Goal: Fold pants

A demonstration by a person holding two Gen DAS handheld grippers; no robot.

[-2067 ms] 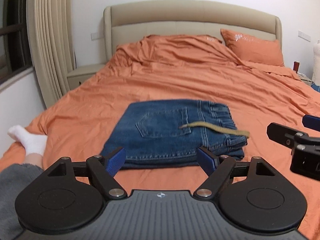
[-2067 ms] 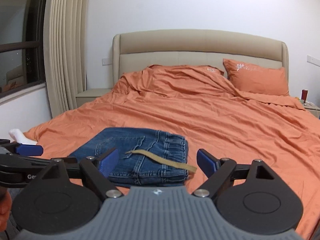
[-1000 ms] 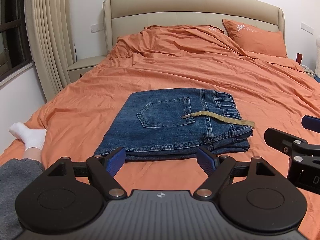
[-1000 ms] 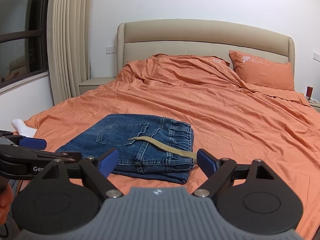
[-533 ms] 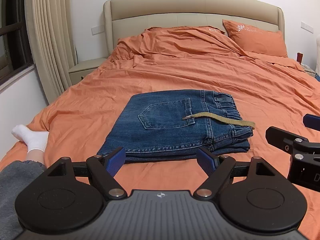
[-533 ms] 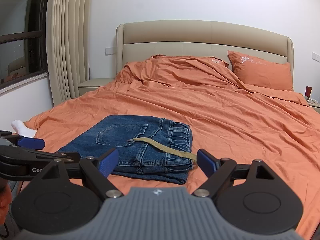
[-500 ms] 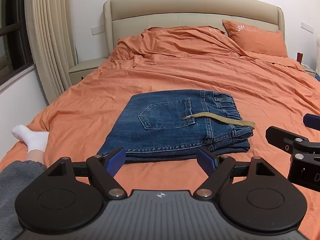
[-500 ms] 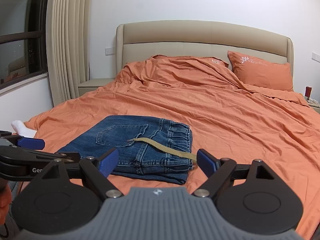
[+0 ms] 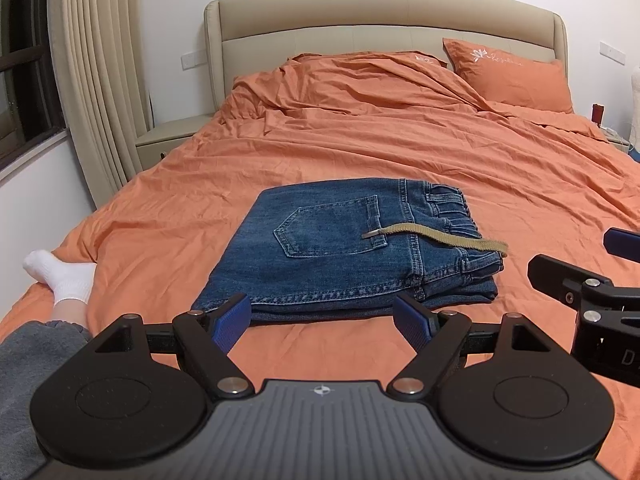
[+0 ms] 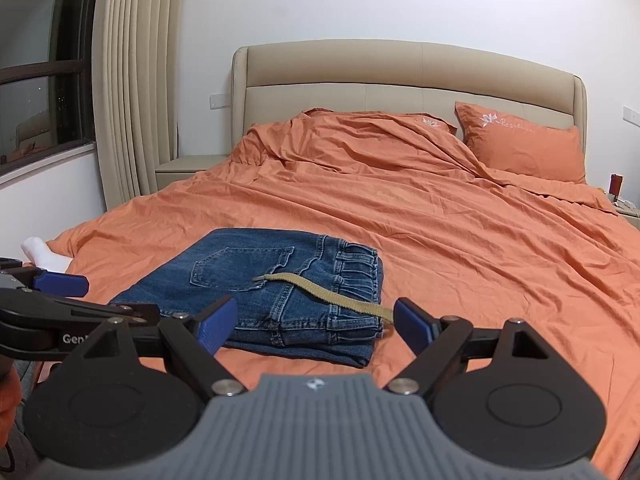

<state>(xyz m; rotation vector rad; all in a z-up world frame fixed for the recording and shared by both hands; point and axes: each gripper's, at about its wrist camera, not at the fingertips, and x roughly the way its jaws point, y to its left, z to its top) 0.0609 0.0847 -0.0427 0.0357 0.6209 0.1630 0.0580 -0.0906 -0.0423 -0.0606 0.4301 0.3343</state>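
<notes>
The blue denim pants lie folded into a flat rectangle on the orange bed, back pocket up, also in the right wrist view. A tan drawstring lies across the waistband. My left gripper is open and empty, just short of the pants' near edge. My right gripper is open and empty, near the pants' front right corner. Each gripper shows at the edge of the other's view.
The orange sheet covers the bed, with a rumpled duvet and an orange pillow by the beige headboard. A nightstand and curtains stand left. A white-socked foot rests at the bed's left edge.
Both grippers stay open and empty. The views shifted slightly since two seconds ago, with the cameras a little higher; the pants have not moved.
</notes>
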